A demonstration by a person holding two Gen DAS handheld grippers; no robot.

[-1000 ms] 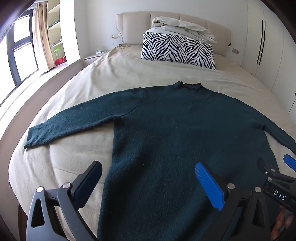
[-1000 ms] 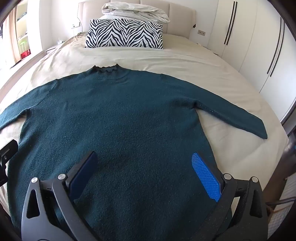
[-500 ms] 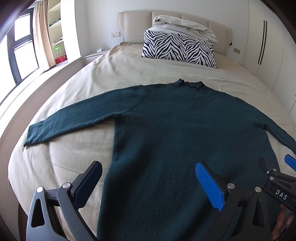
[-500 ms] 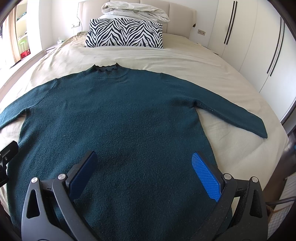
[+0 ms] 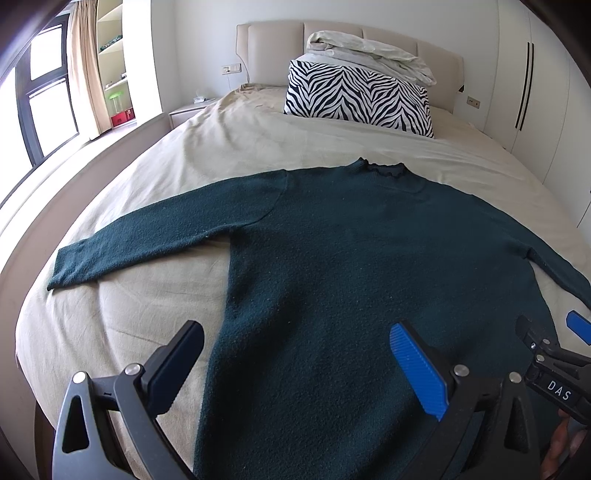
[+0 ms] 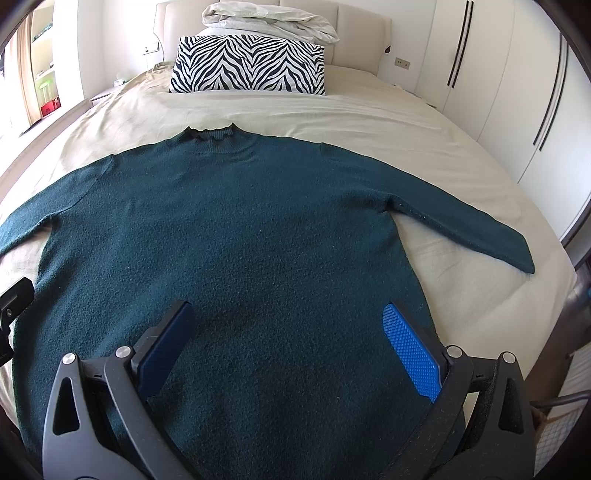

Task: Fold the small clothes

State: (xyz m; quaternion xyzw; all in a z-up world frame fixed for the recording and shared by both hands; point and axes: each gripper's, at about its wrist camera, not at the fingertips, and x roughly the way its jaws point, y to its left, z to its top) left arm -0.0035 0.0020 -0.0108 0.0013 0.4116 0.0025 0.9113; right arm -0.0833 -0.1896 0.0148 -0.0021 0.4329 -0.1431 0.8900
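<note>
So: beige bed [image 5: 155, 206] fills both views, padded headboard [image 6: 362, 33] at the far end against a white wall. White wardrobe doors [image 6: 491, 92] with thin dark vertical handles run along the right side; window [image 5: 44, 99] and curtain [image 5: 83, 62] on the left, open shelving [image 5: 114, 55] behind the curtain.

Dark green sweater [image 6: 236, 251] lies flat on the bed, face spread out, neckline [image 6: 211, 136] pointing toward the headboard, hem toward the cameras. Both sleeves are extended outward and angled slightly down — left sleeve [image 5: 147, 236] ends near the left bed edge, right sleeve [image 6: 469, 229] ends near the right edge. Nothing folded yet.

Zebra-print pillow [image 5: 354, 98] sits at the head of the bed, well apart from the sweater, with a crumpled white duvet [image 5: 373, 57] bundled on top of it.

Left gripper [image 5: 295, 365] hovers over the sweater's lower left side, jaws spread wide, nothing between them; its left finger is over bare sheet, the right one over knit. Right gripper [image 6: 295, 350] hovers over the lower right part of the sweater body, jaws likewise wide apart and empty. Blue ribbed pads [image 5: 417, 373] visible on the fingers.

Only readable text — "DAS" label [image 5: 558, 386], white letters on black, on the right gripper's body as seen at the edge of the left wrist view. Wall sockets [image 5: 231, 68] by the headboard, no legible marking.
</note>
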